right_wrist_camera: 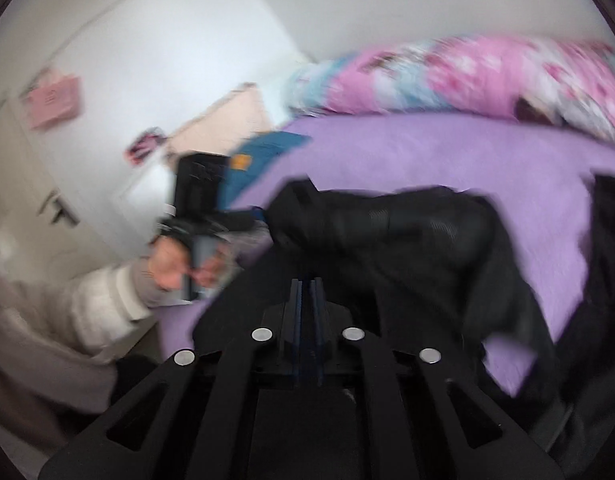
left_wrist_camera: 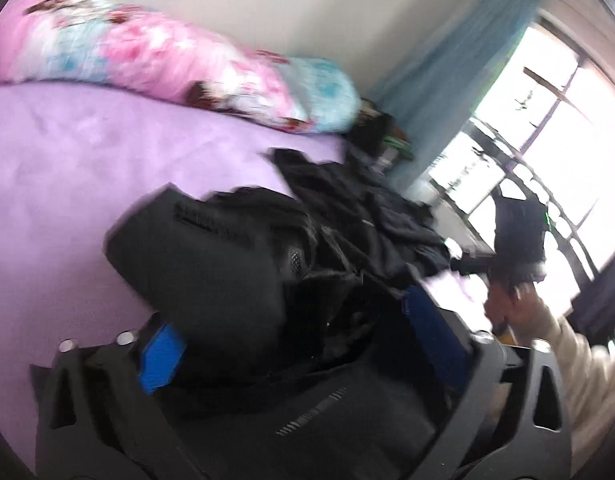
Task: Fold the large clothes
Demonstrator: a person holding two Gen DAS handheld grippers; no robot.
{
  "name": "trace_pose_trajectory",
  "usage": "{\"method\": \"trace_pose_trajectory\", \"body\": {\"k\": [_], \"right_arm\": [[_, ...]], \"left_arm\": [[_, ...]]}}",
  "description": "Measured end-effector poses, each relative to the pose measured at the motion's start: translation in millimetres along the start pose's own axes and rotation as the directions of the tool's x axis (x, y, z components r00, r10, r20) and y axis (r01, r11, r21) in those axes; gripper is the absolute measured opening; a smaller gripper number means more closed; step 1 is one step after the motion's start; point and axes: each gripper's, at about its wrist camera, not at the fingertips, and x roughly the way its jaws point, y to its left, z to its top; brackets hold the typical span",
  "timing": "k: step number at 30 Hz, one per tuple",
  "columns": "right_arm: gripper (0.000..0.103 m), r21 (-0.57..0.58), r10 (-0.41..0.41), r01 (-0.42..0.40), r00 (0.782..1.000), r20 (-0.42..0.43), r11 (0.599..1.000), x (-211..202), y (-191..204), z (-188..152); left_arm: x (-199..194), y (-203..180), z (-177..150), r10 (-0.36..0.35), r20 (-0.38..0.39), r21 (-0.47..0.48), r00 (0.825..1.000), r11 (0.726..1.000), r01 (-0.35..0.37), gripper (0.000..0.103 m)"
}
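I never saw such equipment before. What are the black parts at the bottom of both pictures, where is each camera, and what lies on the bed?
A person holds a two-finger gripper in each hand; there is no robot arm. Each picture comes from a fisheye camera on one gripper, looking along its fingers. The left wrist view shows the left gripper, open wide over a crumpled black garment on the purple bed sheet. The right wrist view shows the right gripper, its fingers together; blur hides whether they pinch cloth. A floral quilt lies behind.
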Motion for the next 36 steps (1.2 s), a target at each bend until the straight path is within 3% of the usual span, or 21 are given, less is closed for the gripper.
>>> {"method": "trace_pose_trajectory", "body": {"k": [1,2,6,7,9,13,16,18,21,22,23,25,27,29,30,32,33,36], "right_arm": [[0.049,0.038,-0.027,0.027,1.0,-0.003,0.999,5,-10,-1],[0.073,0.079,-0.063,0.063,0.998,-0.002,0.995,7,-25,-1],[0.081,0.126,-0.157,0.158,0.987,-0.019,0.979,15,-59,16],[0.087,0.141,-0.187,0.189,0.982,-0.028,0.972,20,-66,25],[0.088,0.21,-0.238,0.243,0.97,-0.051,0.947,31,-91,45],[0.091,0.279,-0.278,0.296,0.955,-0.106,0.913,61,-151,84],[0.091,0.308,-0.292,0.325,0.945,-0.15,0.894,92,-186,102],[0.091,0.362,-0.257,0.309,0.948,-0.187,0.879,119,-216,104],[0.091,0.374,-0.192,0.288,0.943,-0.273,0.882,160,-240,96],[0.09,0.388,-0.123,0.233,0.949,-0.289,0.892,174,-241,91],[0.088,0.39,-0.068,0.186,0.953,-0.296,0.902,183,-240,89],[0.081,0.348,-0.001,0.13,0.938,-0.345,0.928,202,-229,83],[0.064,0.308,0.013,0.118,0.919,-0.394,0.944,216,-220,79],[0.023,0.291,0.02,0.099,0.925,-0.38,0.951,217,-213,77],[0.022,0.288,0.025,0.08,0.939,-0.344,0.954,212,-208,79],[0.014,0.285,0.044,0.042,0.956,-0.29,0.958,201,-200,82],[0.014,0.275,0.046,0.029,0.964,-0.263,0.961,195,-195,85],[0.011,0.226,0.062,-0.018,0.98,-0.191,0.974,170,-171,93]], "left_arm": [[2,11,3,0.023,-0.008,-0.032,1.0,0.999,-0.023,0.097],[5,28,8,0.057,-0.021,-0.092,0.998,0.994,-0.059,0.097],[9,78,29,0.145,-0.044,-0.2,0.989,0.968,-0.151,0.097],[14,92,34,0.153,-0.069,-0.232,0.986,0.959,-0.165,0.097],[23,116,46,0.143,-0.094,-0.291,0.985,0.942,-0.165,0.097],[50,153,68,0.057,-0.119,-0.381,0.991,0.919,-0.099,0.097],[85,173,68,0.033,-0.194,-0.416,0.98,0.902,-0.113,0.097],[101,182,65,0.017,-0.198,-0.432,0.98,0.896,-0.103,0.097],[138,204,44,-0.105,-0.212,-0.57,0.972,0.821,-0.036,0.097],[149,203,38,-0.134,-0.226,-0.582,0.965,0.813,-0.023,0.097],[158,198,36,-0.163,-0.238,-0.566,0.958,0.824,0.0,0.097],[174,181,32,-0.18,-0.285,-0.492,0.942,0.87,0.018,0.097],[181,172,30,-0.181,-0.295,-0.459,0.938,0.888,0.028,0.097],[182,171,30,-0.194,-0.268,-0.461,0.944,0.886,0.051,0.096],[181,170,31,-0.184,-0.264,-0.45,0.947,0.892,0.048,0.092],[178,162,36,-0.156,-0.258,-0.413,0.953,0.91,0.038,0.056],[173,155,41,-0.134,-0.245,-0.379,0.96,0.925,0.032,0.024],[155,131,57,-0.081,-0.198,-0.278,0.977,0.96,0.023,0.015]]}}
